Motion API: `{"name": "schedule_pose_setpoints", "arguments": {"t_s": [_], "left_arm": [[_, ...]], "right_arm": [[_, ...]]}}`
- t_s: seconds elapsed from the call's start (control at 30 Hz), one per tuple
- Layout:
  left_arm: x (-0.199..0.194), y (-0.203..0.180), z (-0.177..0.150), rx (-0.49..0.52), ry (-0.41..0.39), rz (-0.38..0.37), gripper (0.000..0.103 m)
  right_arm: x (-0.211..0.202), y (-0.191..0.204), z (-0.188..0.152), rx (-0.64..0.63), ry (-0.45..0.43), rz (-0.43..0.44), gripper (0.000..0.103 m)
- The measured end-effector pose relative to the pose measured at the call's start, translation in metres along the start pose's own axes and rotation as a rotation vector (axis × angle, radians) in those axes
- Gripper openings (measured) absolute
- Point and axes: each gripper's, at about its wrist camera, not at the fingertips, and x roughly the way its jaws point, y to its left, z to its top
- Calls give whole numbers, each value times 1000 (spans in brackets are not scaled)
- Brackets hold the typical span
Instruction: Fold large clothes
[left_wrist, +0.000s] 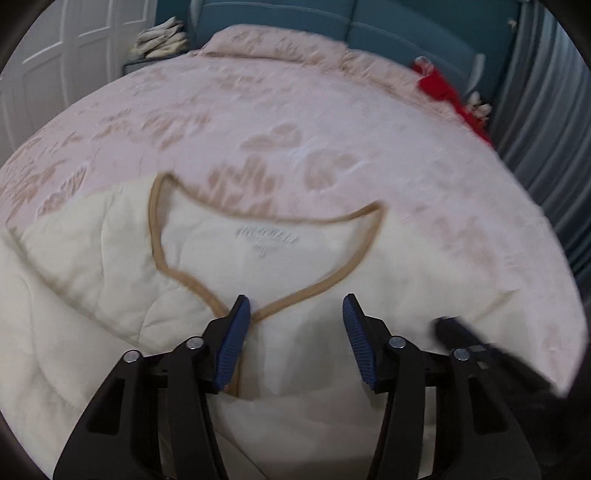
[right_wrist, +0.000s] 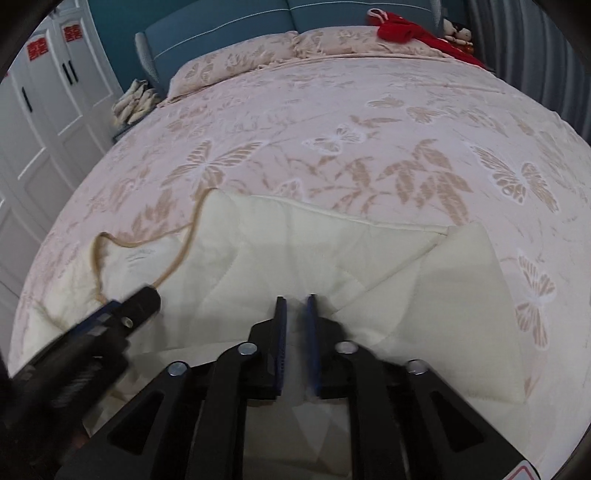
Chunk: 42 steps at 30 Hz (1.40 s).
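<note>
A cream quilted garment (left_wrist: 110, 280) with tan neckline trim (left_wrist: 155, 229) lies on the bed, collar away from me. My left gripper (left_wrist: 297, 306) is open, hovering over the garment just below the V of the neckline. In the right wrist view the same garment (right_wrist: 369, 266) shows with its sleeve folded across the body. My right gripper (right_wrist: 296, 300) has its jaws nearly together with a narrow gap over the cloth; whether it pinches fabric I cannot tell. The left gripper also shows as a dark blur at the left of the right wrist view (right_wrist: 122, 314).
The bed has a pink butterfly-pattern cover (right_wrist: 332, 129) and pillows (right_wrist: 236, 62) at a teal headboard (right_wrist: 221, 26). Red cloth (right_wrist: 406, 29) lies at the far right corner. A white wardrobe (right_wrist: 55, 92) stands to the left, and grey curtains (left_wrist: 546, 110) hang on the right.
</note>
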Motion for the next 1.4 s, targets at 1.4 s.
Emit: {"name": "schedule_pose_setpoints", "arguments": {"t_s": [1.4], "left_arm": [[-22,108,21,-141,-101,261,61]], "right_arm": [[-11,89,-5,-95,-150,-49,13]]}}
